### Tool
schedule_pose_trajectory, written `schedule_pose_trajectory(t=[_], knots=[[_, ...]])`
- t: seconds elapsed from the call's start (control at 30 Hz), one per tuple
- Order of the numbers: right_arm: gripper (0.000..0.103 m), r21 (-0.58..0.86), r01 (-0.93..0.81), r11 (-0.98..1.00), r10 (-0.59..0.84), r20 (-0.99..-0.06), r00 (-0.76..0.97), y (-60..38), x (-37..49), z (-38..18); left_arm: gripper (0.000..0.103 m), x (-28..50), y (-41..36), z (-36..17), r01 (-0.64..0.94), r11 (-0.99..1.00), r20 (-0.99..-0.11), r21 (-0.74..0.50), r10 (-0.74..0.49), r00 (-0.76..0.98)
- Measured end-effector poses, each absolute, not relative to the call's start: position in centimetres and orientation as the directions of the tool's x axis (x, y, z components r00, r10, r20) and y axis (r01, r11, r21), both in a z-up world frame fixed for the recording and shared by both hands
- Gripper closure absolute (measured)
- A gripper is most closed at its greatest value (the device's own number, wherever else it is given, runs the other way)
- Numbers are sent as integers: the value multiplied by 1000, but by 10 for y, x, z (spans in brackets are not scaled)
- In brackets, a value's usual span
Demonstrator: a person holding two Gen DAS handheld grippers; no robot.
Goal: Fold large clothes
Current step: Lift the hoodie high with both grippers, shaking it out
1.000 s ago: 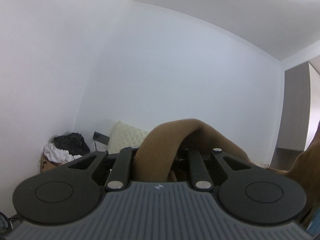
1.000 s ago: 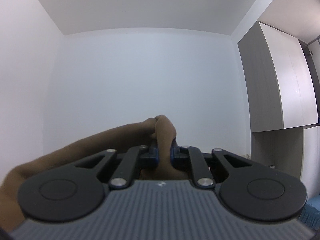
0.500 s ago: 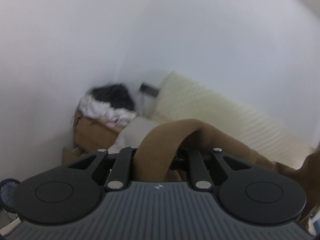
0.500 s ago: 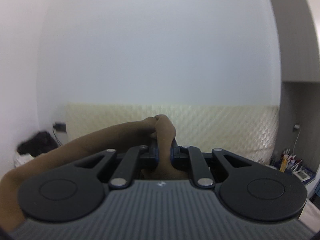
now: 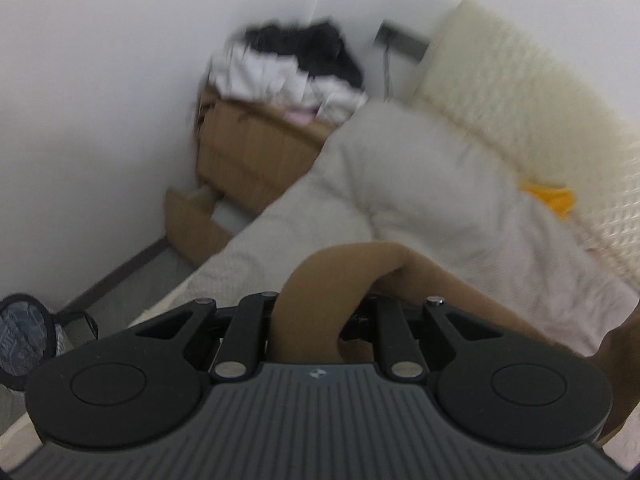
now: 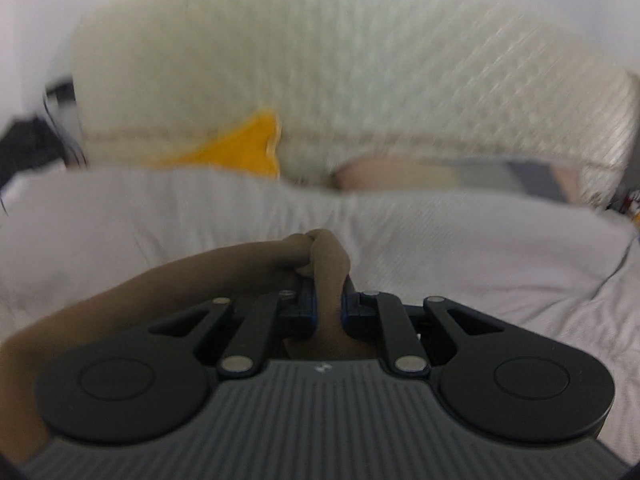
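1. A bed with a pale grey quilt fills the middle and right of the left wrist view, and the lower half of the right wrist view.
2. A cream quilted headboard runs across the upper part of the right wrist view, behind the quilt.
3. A yellow cloth lies at the foot of the headboard, left of centre.
4. A cardboard box stands in the room corner at upper centre of the left wrist view, just beside the bed.
5. White and black laundry is heaped on the box.
6. A wall socket sits on the white wall, right of the heap.
7. A round mesh bin shows at the left edge, low.
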State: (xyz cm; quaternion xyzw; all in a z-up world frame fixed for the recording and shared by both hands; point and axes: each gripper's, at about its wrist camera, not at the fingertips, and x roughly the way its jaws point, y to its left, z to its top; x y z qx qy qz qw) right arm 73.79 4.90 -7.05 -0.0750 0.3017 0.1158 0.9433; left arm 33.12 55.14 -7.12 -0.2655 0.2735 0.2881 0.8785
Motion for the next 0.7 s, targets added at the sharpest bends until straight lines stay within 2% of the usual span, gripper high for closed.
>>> schedule_pose_trajectory(t=[0.2,0.27,0.5,0.6,0.7], knots=[[90,-103,-247,963,121,-655,746,84,778,-159,85,409,609,-154,-730,620,-763,-288,312,566],[89,-107,-255,961,129,-644,754,83,780,-170,84,416,616,-164,-738,615,-788,-278,294,542],[88,-102,-283,954,136,-694,707,87,789,-181,80,425,623,-167,-738,633,-832,-234,262,489],[88,-110,-287,952,132,-698,704,89,791,-183,75,424,617,-161,-738,643,-837,-206,274,473],[85,-106,-289,952,136,-698,704,90,790,-180,54,427,613,-158,-731,662,-844,-163,290,451]])
